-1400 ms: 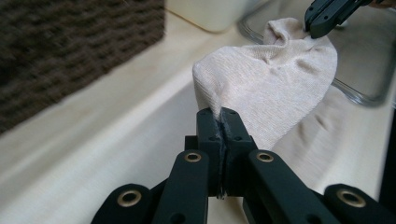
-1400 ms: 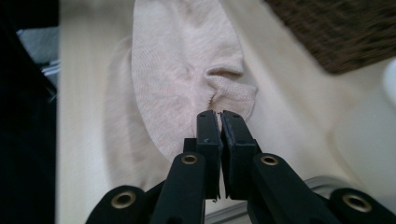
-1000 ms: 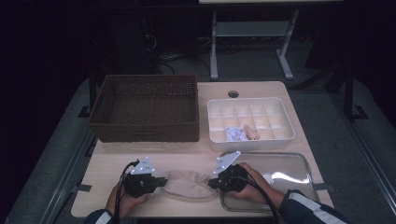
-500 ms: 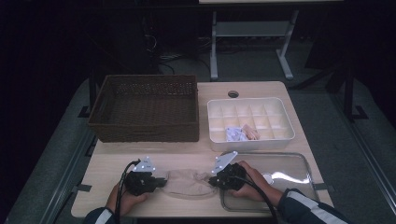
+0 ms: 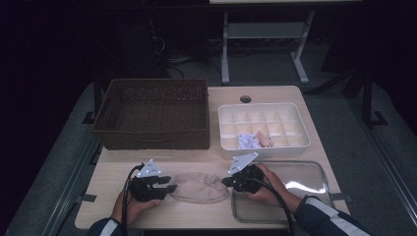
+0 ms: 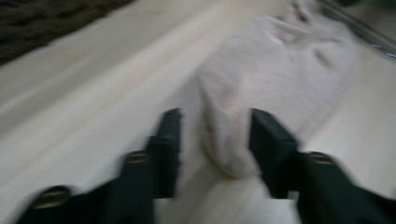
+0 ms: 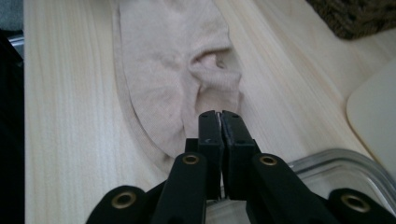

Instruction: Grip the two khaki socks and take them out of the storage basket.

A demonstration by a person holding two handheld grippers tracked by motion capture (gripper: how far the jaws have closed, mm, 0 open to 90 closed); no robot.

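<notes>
One beige sock (image 5: 199, 187) lies flat on the table (image 5: 113, 172) between two grippers, its end blurred between the left gripper's (image 6: 215, 135) jaws, which have just been opening and stand clear of it, while the right gripper (image 7: 218, 122) is clenched on its other edge, the pinch itself hidden.

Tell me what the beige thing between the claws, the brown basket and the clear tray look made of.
Beige sock: soft knit fabric, matte; fine ribbing and wrinkles in the right gripper view. Brown basket: woven wicker or a look-alike, matte; open weave in its walls. Clear tray: glass or clear plastic, glossy; see-through, with glare on its rim.
</notes>
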